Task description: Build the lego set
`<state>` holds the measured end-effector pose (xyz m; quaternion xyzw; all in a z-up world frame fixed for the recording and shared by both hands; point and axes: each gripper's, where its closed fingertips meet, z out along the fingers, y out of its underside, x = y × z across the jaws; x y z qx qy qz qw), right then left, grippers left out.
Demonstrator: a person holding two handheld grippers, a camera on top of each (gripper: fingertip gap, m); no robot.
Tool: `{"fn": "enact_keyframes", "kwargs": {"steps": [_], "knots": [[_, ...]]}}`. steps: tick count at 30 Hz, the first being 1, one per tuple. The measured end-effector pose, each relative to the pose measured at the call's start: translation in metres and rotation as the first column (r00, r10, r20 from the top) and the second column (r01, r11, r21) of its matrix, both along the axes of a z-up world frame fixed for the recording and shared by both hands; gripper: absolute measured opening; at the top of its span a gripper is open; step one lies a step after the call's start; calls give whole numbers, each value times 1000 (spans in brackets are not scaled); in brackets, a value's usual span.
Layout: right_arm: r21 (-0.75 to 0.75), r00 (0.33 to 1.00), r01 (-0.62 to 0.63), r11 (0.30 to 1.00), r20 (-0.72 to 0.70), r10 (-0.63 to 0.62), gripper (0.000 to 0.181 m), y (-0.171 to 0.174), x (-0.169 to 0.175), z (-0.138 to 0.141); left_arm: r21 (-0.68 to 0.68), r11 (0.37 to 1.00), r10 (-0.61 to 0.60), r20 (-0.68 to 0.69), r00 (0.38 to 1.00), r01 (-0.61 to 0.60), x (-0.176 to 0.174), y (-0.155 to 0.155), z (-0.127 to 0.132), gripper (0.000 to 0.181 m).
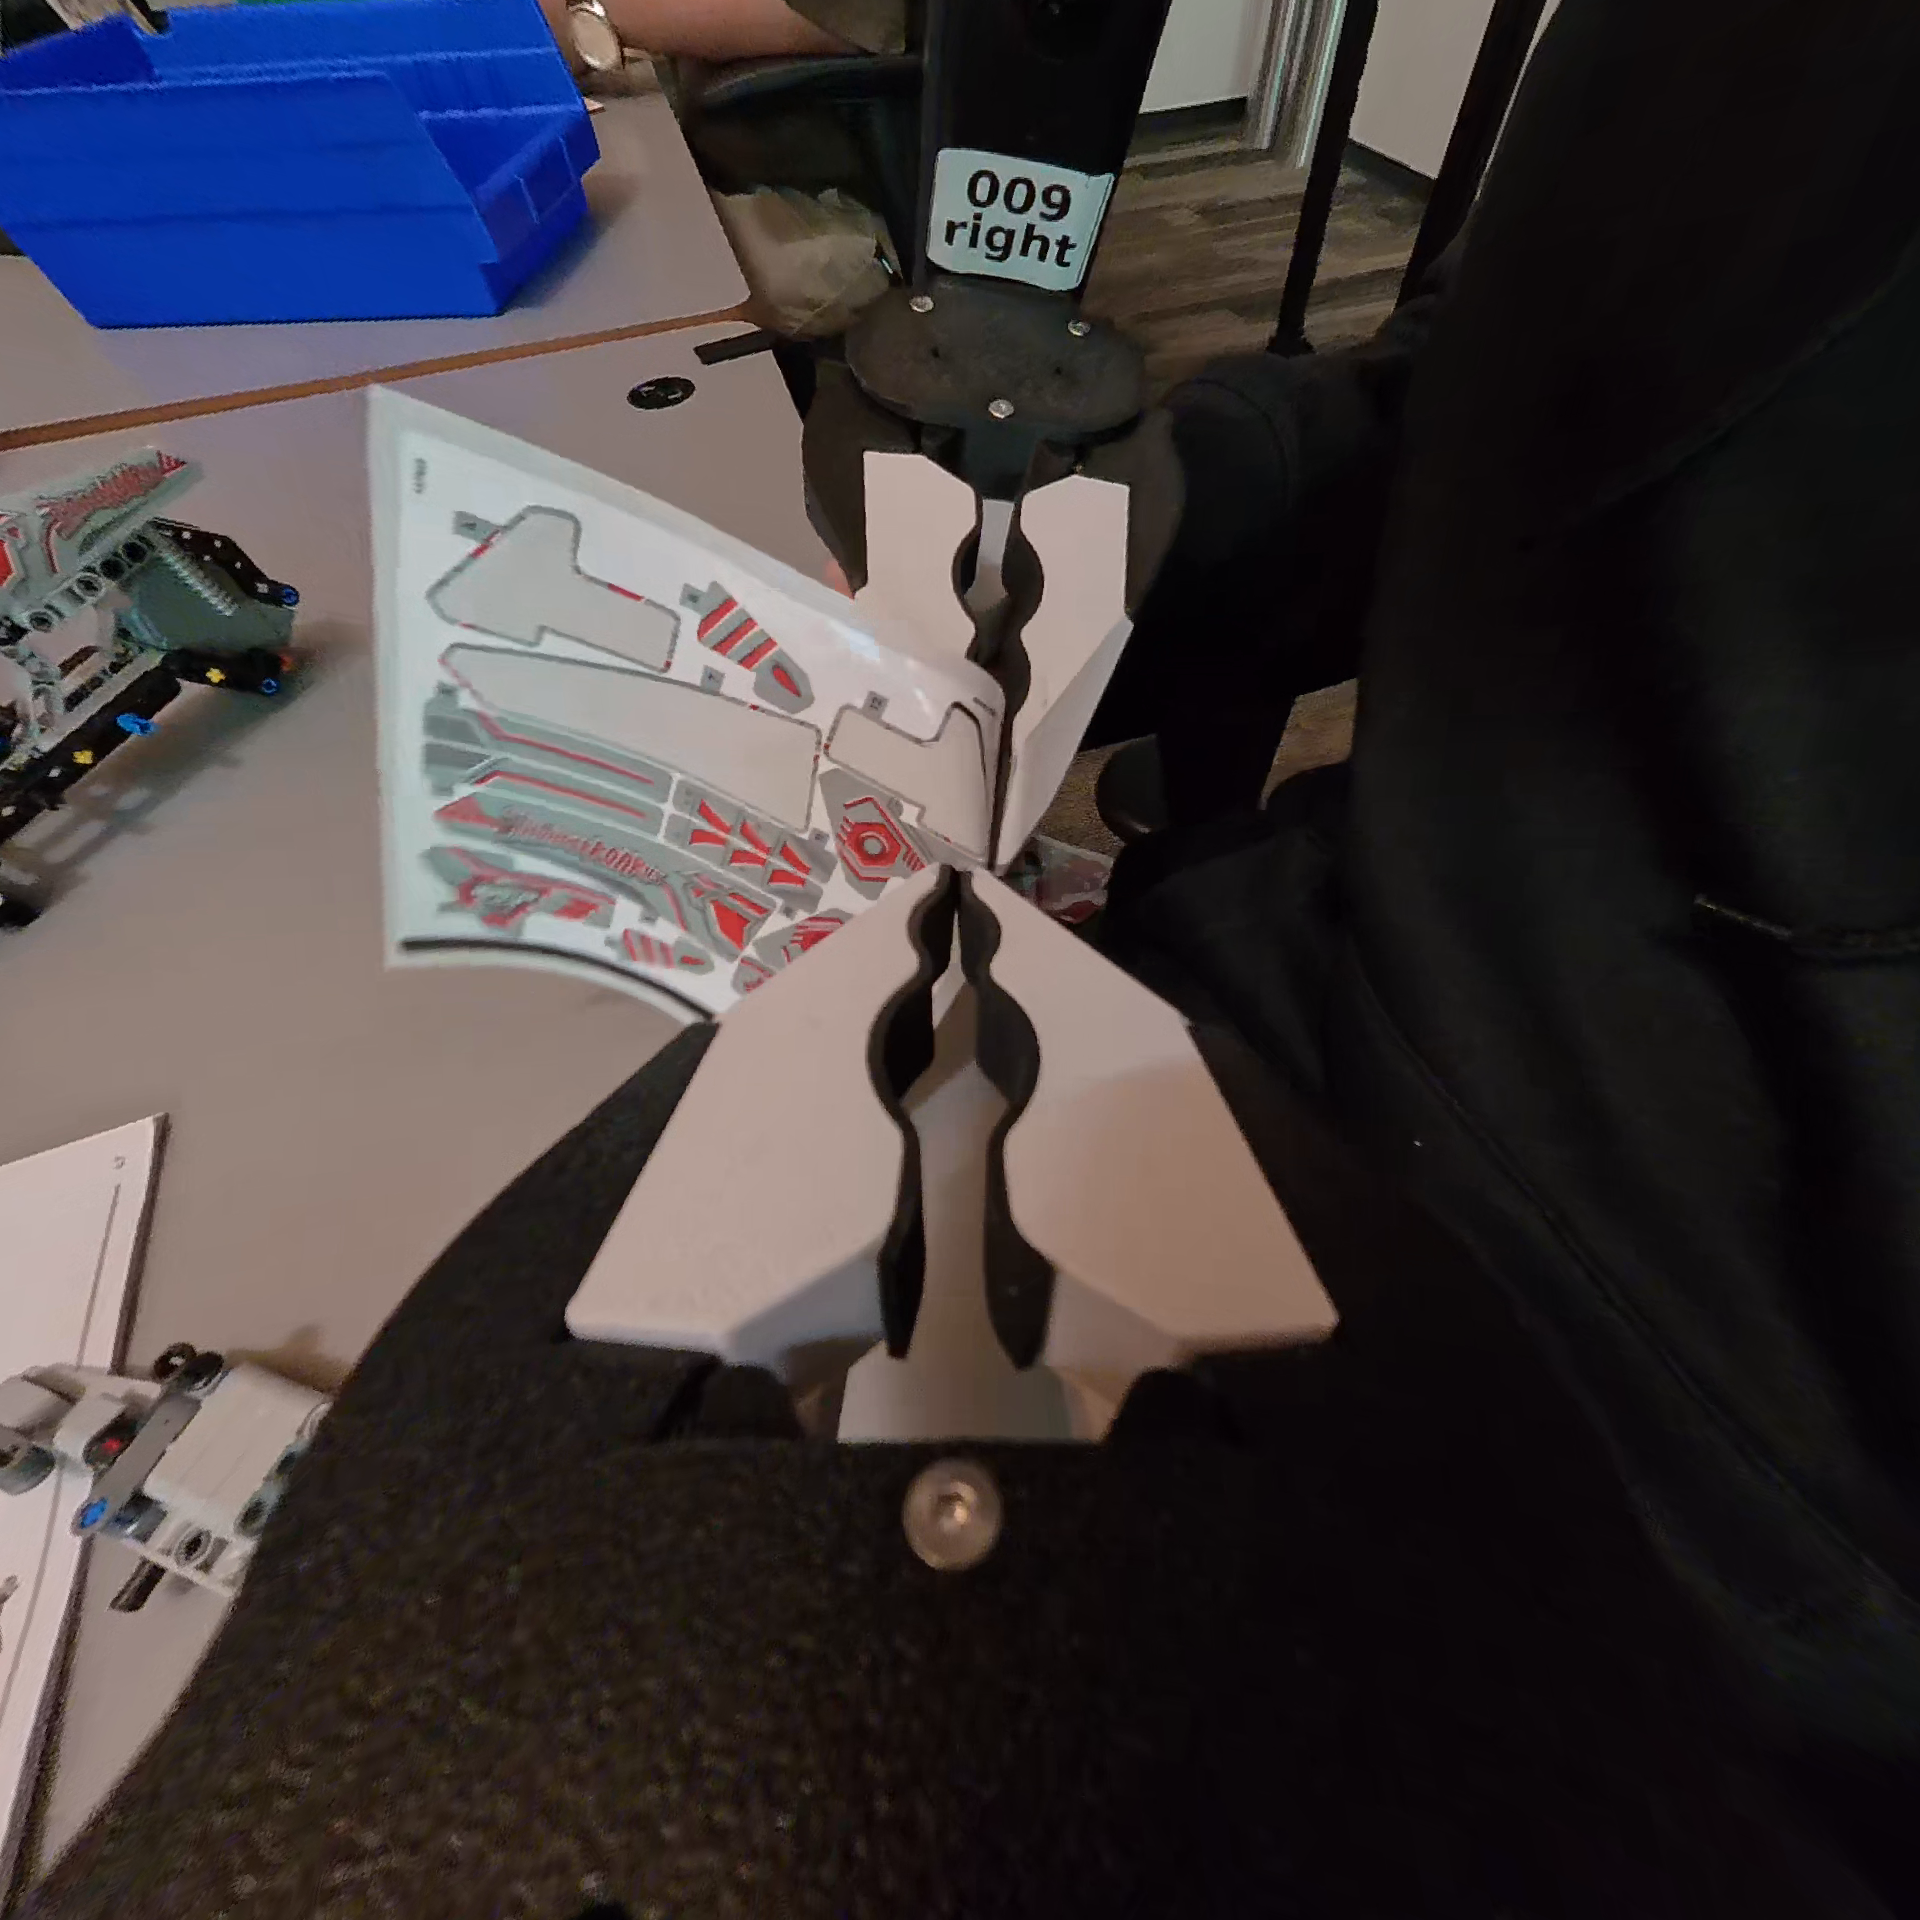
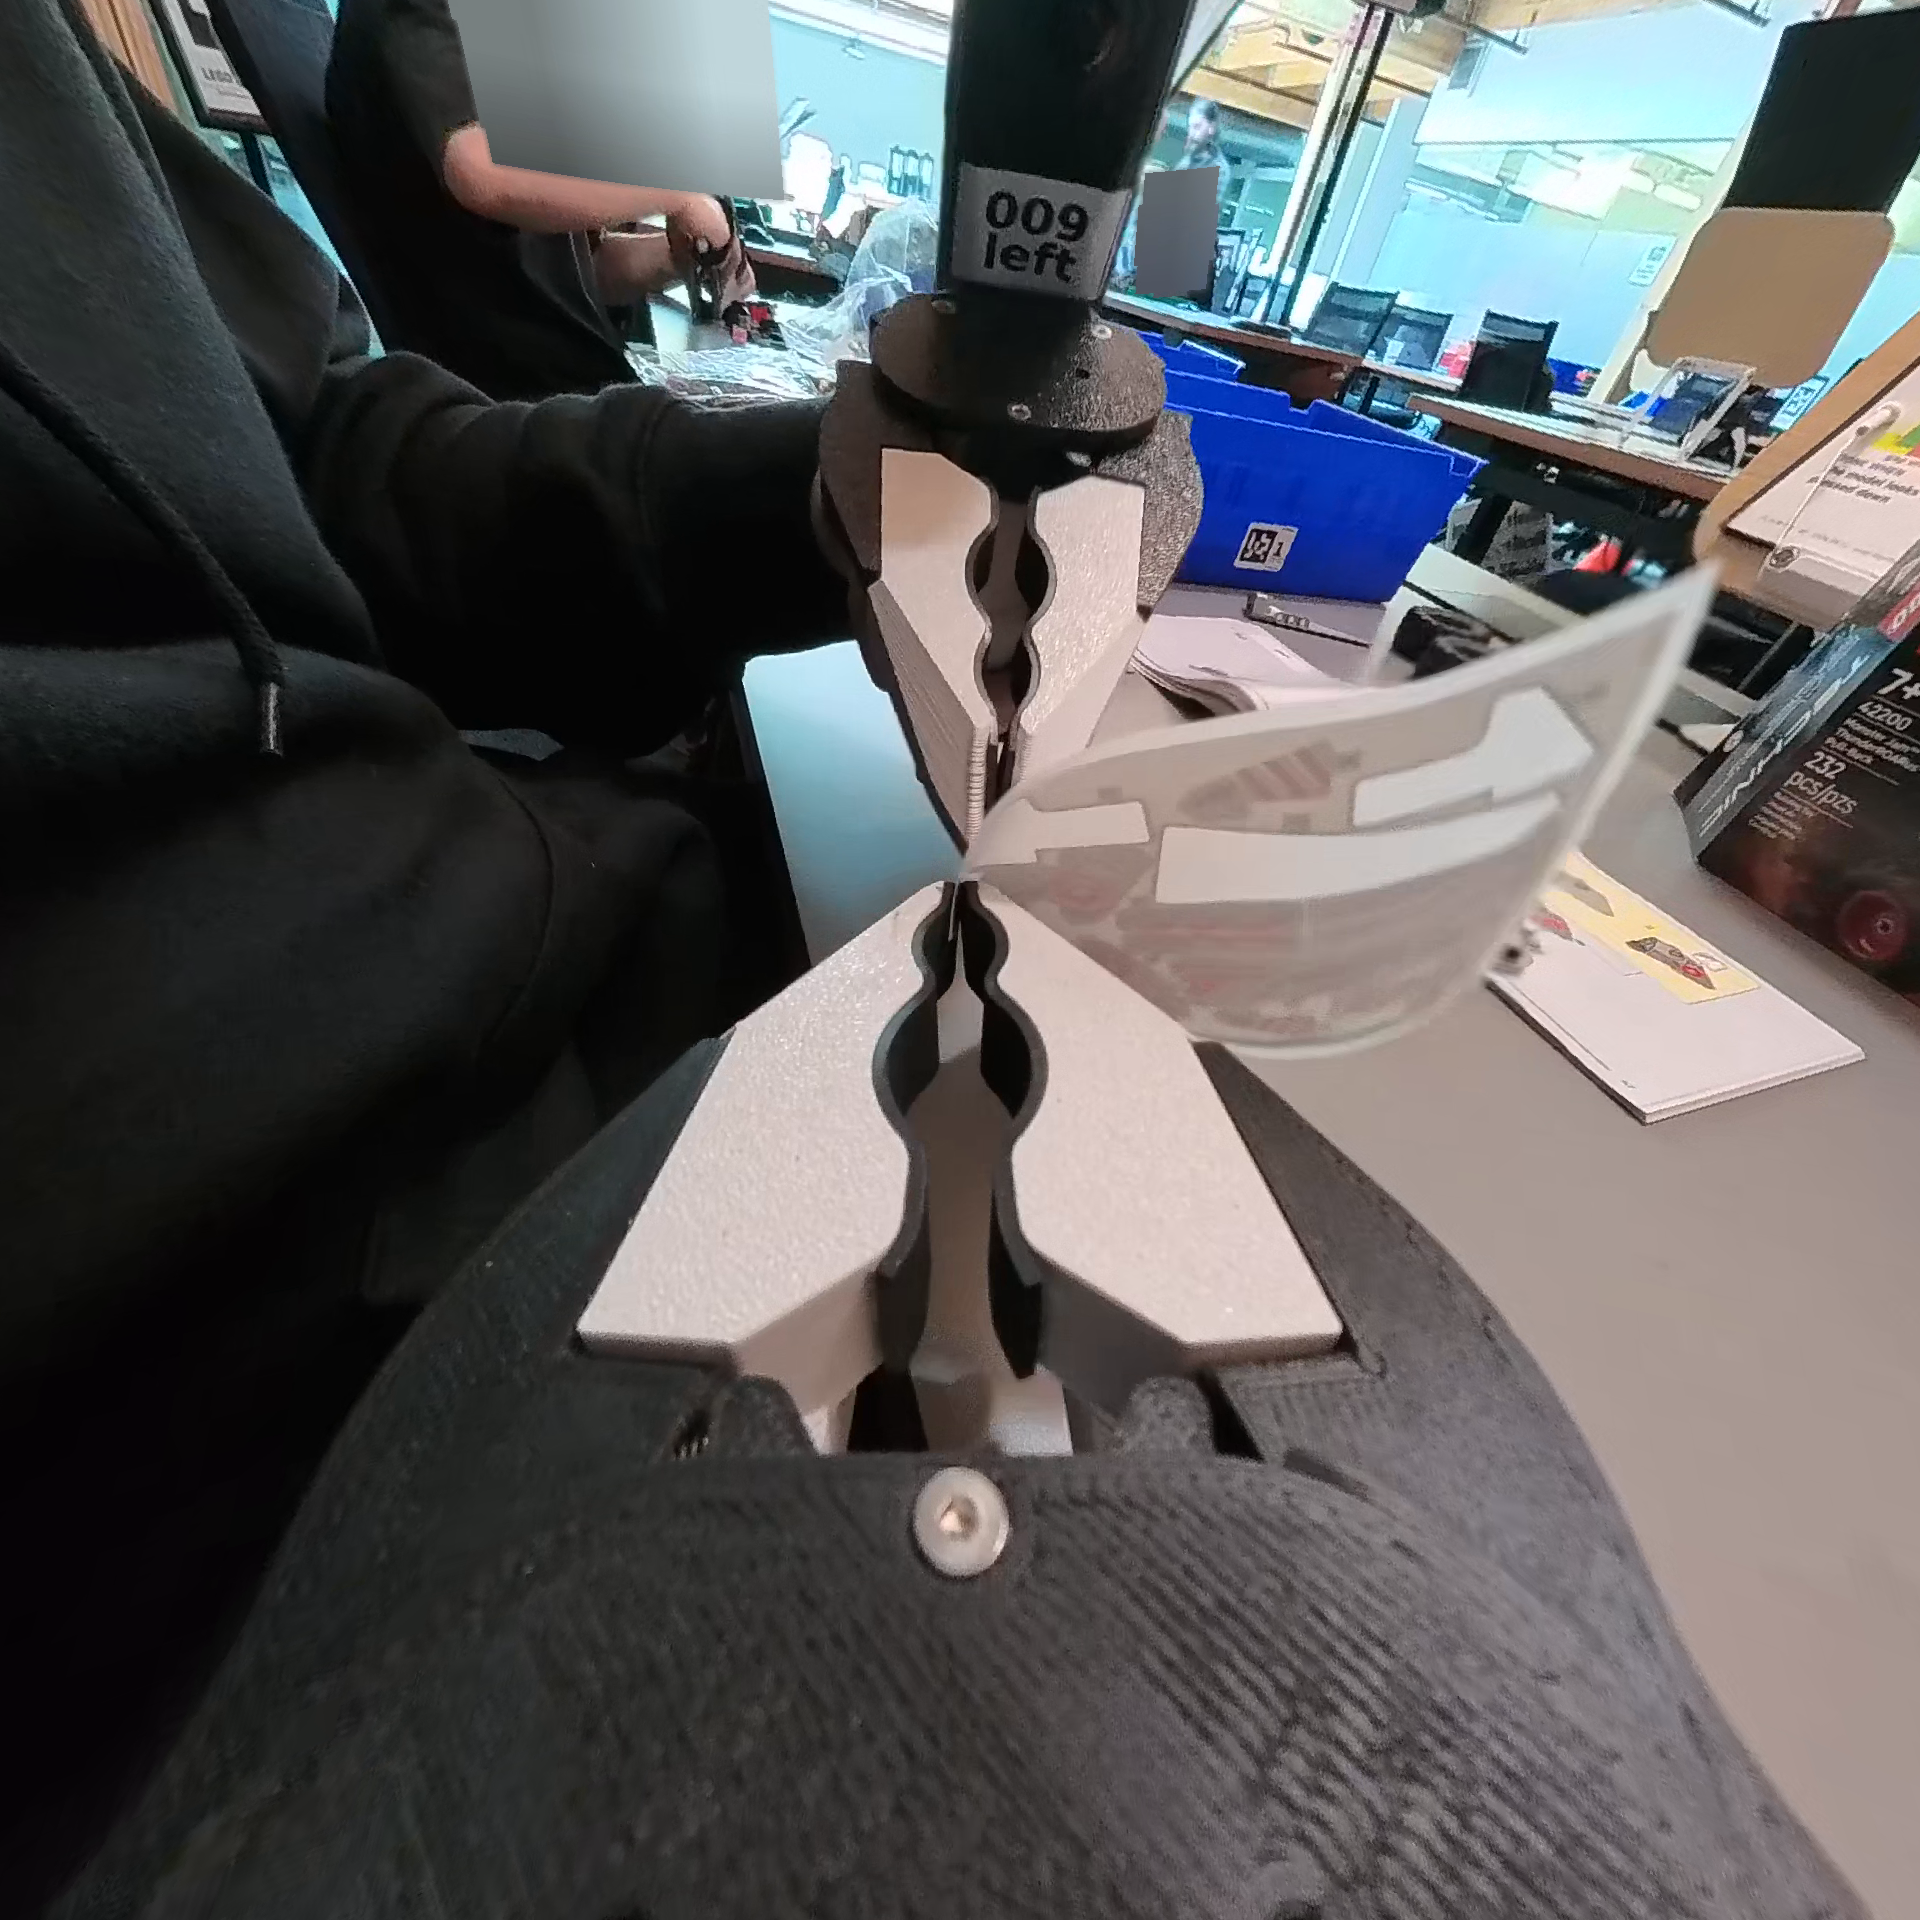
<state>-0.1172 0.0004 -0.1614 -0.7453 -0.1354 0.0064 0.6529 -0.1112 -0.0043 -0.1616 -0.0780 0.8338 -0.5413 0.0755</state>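
Note:
A sticker sheet [image 1: 623,748] with grey and red stickers hangs in the air over the grey table [image 1: 260,1039], curled. My left gripper [image 1: 954,883] is shut on its lower right corner. My right gripper [image 1: 997,842] comes in from the opposite side, tip to tip with the left, and is shut on the same edge. In the right wrist view the sheet's pale back [image 2: 1351,852] fans out to the right from where my right gripper [image 2: 956,894] and my left gripper [image 2: 985,810] meet. A partly built grey and black Lego vehicle [image 1: 135,644] lies on the table to the left.
A blue bin [image 1: 291,156] stands at the back of the table. A white Lego sub-assembly [image 1: 135,1455] lies on an instruction booklet [image 1: 62,1351]. In the right wrist view, a booklet [image 2: 1662,997] and the set's box [image 2: 1829,810] lie on the right. A black-hooded torso [image 2: 260,831] fills the left. My left and right fingertips are right by each other.

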Motion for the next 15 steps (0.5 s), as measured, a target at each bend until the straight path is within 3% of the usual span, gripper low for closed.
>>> {"fn": "enact_keyframes", "kwargs": {"steps": [1, 15], "knots": [[4, 1000, -1, 1000, -1, 1, 0, 0, 0, 1, -2, 1000, 12, 7, 1000, -12, 2, 1, 1, 0], [1, 990, 56, 998, -131, -56, 0, -5, 20, 5, -103, 963, 263, 148, 953, -250, 43, 27, 32, 0]]}}
